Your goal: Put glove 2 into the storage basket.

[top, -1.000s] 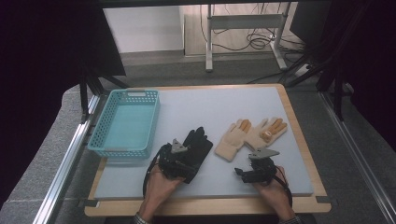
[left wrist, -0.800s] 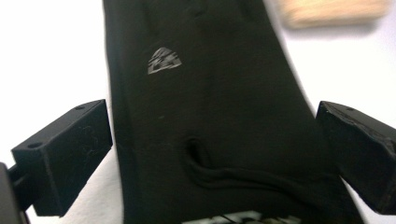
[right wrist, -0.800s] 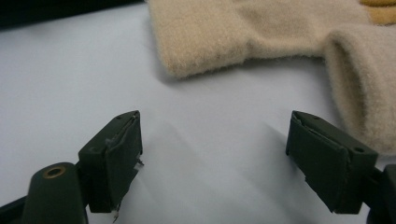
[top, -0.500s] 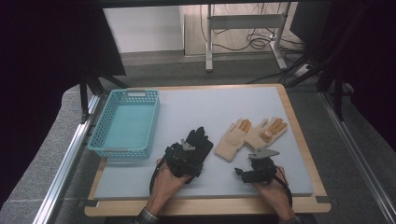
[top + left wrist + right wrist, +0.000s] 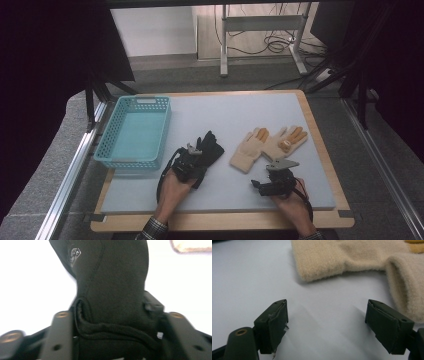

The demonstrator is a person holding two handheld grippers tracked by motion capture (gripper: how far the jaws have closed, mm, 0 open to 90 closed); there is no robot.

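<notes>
Left gripper (image 5: 192, 159): near edge of the table, held in the person's left hand; its jaws have just been closing and now stand narrow on the cuff of the black glove (image 5: 112, 290), which sits squeezed between them in the left gripper view.
Right gripper (image 5: 327, 322): near edge on the right side, jaws spread wide over bare table with nothing between them — the pads touch no cloth.
Black glove: lies on the grey table mat (image 5: 235, 112) just right of the basket, cuff toward the person, fingers pointing away; a small white diamond mark shows on its back.
Beige gloves (image 5: 270, 145): a pair lying side by side, right of the black glove and just ahead of the right gripper; orange patches on the fingertips, and the nearer cuff edge lies close beyond the open jaws.
Turquoise basket (image 5: 132, 134): left part of the mat, well apart from the beige pair; it looks empty, though its near wall hides some of the floor.
Far end: a metal stand (image 5: 260, 25) with trailing cables on the floor — dim.
</notes>
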